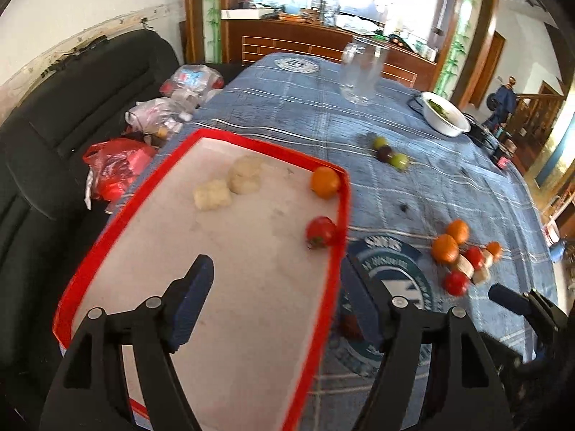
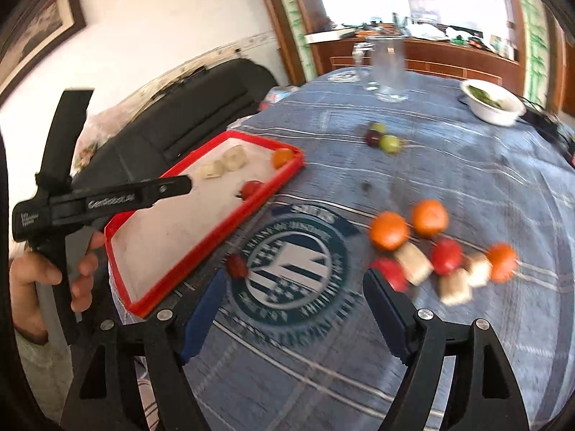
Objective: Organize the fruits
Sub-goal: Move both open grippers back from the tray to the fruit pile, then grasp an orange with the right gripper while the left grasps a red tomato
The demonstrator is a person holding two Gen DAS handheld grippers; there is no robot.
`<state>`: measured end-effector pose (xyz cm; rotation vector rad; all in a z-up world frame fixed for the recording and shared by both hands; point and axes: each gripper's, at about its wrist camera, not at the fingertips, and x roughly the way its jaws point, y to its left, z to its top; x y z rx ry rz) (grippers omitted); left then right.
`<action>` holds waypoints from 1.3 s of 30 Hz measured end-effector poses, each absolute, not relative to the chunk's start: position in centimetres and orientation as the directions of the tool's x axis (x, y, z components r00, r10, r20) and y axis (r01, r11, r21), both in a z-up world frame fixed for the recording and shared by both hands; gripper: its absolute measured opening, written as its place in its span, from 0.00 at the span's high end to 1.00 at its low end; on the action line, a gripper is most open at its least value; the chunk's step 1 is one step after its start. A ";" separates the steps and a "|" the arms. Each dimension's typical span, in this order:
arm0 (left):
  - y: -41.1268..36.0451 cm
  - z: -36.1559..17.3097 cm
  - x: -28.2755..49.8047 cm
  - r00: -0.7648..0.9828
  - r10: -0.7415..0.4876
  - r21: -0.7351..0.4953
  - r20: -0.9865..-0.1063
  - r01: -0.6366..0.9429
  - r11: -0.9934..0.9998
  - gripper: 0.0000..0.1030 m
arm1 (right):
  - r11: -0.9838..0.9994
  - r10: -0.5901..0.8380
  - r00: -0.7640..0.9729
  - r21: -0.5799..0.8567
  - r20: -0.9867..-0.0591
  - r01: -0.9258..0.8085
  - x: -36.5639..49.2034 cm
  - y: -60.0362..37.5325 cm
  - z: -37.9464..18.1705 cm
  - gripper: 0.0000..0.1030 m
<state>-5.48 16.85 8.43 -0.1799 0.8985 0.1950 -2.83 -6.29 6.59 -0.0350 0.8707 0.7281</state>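
Observation:
A red-rimmed white tray (image 1: 334,251) (image 2: 215,237) lies on the blue cloth at the table's left. In it are two pale banana chunks (image 1: 230,183), an orange (image 1: 325,182) and a red tomato (image 1: 321,231). My left gripper (image 1: 276,309) is open and empty over the tray's near part; it also shows in the right wrist view (image 2: 169,188). My right gripper (image 2: 294,309) is open and empty over the cloth's emblem. To its right lie oranges (image 2: 390,230), tomatoes (image 2: 445,255) and banana pieces (image 2: 413,264). One tomato (image 2: 236,265) lies beside the tray. Grapes (image 2: 382,138) lie farther back.
A clear glass jar (image 1: 361,72) and a white bowl (image 1: 445,115) with greens stand at the far side of the table. Plastic bags (image 1: 118,165) lie on the black sofa (image 1: 54,143) to the left. A wooden cabinet is behind.

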 end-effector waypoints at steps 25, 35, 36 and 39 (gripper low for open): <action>4.0 5.1 -6.1 0.560 -0.079 -0.064 -0.825 0.046 0.997 0.28 | 0.902 0.425 0.559 0.279 -0.712 -0.330 -2.0 -19.8 5.5 0.22; 0.9 3.8 -3.1 0.574 -0.105 -0.065 -0.812 0.091 0.994 0.28 | 0.913 0.408 0.564 0.304 -0.718 -0.272 1.4 -20.4 4.9 0.42; 0.8 3.7 -2.9 0.575 -0.105 -0.064 -0.812 0.091 0.994 0.28 | 0.913 0.407 0.560 0.313 -0.722 -0.260 1.9 -20.4 4.6 0.46; 0.5 3.1 -2.1 0.557 -0.119 -0.080 -0.822 0.094 0.992 0.30 | 0.906 0.423 0.553 0.350 -0.718 -0.239 3.2 -20.4 4.0 0.50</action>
